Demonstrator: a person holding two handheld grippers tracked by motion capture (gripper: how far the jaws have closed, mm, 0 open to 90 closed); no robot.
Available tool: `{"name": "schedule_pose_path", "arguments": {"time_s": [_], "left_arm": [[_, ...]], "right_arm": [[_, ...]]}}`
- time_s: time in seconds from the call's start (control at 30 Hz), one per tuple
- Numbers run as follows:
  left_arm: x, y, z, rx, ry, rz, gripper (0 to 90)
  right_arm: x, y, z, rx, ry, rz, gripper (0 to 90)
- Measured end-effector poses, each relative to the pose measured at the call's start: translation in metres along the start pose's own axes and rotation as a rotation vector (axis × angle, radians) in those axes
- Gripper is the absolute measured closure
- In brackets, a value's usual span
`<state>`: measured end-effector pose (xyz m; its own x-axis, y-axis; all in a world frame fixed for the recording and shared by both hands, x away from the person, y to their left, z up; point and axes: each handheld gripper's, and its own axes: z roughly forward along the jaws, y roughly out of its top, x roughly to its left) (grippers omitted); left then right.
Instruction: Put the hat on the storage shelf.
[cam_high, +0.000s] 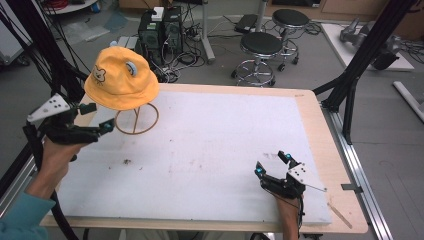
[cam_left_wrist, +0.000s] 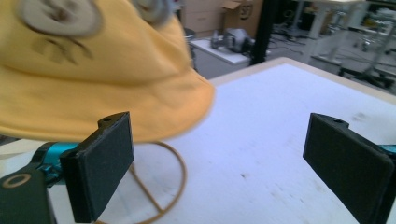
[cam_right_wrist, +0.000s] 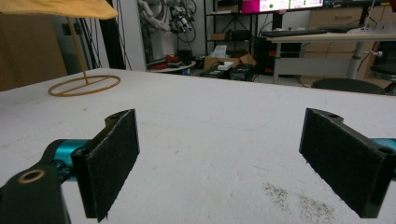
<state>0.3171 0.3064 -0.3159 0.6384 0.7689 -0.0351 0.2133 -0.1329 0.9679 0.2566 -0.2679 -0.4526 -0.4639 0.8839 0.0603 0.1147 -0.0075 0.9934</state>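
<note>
Two spread, empty claws: left claw (cam_high: 98, 118) beside the yellow hat (cam_high: 121, 79) on its stand (cam_high: 136, 120), right claw (cam_high: 272, 164) near the table's (cam_high: 210, 145) front edge.

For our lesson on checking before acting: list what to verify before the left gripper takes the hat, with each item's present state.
1. Left gripper open: ok, jaws wide apart.
2. Hat seated on its stand: ok.
3. Left gripper near the brim: ok, just beside and below it.
4. Brim between the jaws: not ok, it lies above one jaw.
5. Right gripper out of the way: ok, open, low at the table's near right.
6. Stand fixed down: cannot tell.
</note>
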Motion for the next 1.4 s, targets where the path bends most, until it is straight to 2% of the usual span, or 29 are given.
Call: {"name": "schedule_pose_path", "arguments": {"time_s": [0.1,0.23,0.3,0.6,0.63,0.67,0.73,0.77,0.83,1.17,1.4], "left_arm": [[-0.015,-0.022,0.004,-0.012,-0.001,0.024,9.2],[-0.027,-0.056,0.014,-0.003,-0.018,0.043,9.2],[-0.031,-0.071,0.017,0.001,-0.033,0.029,9.5],[-0.04,-0.115,0.026,-0.014,-0.039,0.058,9.9],[-0.039,-0.118,0.026,-0.011,-0.045,0.058,9.9],[-0.039,-0.12,0.027,-0.01,-0.029,0.062,10.0],[-0.037,-0.125,0.026,-0.024,-0.035,0.047,10.0],[-0.036,-0.128,0.026,-0.02,-0.021,0.047,11.1],[-0.035,-0.13,0.026,-0.014,-0.022,0.042,11.1],[-0.033,-0.133,0.022,-0.062,-0.042,0.026,11.1],[-0.033,-0.134,0.021,-0.073,-0.045,0.032,11.0]], "right_arm": [[0.0,0.0,0.0,0.0,-0.001,0.0,11.0],[0.001,0.0,0.0,0.004,0.0,0.004,11.0],[0.001,0.0,0.0,0.002,-0.002,0.001,11.0],[0.001,0.0,-0.001,-0.006,-0.002,-0.002,11.0],[0.001,0.0,-0.001,-0.004,-0.002,0.003,11.0],[0.001,0.0,-0.001,-0.005,-0.004,0.001,11.0],[0.001,0.0,-0.001,-0.006,-0.005,0.003,11.0],[0.001,0.0,-0.001,-0.006,-0.005,0.004,11.0],[0.0,0.0,-0.001,-0.005,-0.005,0.008,11.0],[0.001,0.0,-0.001,-0.005,-0.009,0.008,11.0],[0.001,0.0,-0.001,-0.009,-0.006,0.0,11.0]]}}
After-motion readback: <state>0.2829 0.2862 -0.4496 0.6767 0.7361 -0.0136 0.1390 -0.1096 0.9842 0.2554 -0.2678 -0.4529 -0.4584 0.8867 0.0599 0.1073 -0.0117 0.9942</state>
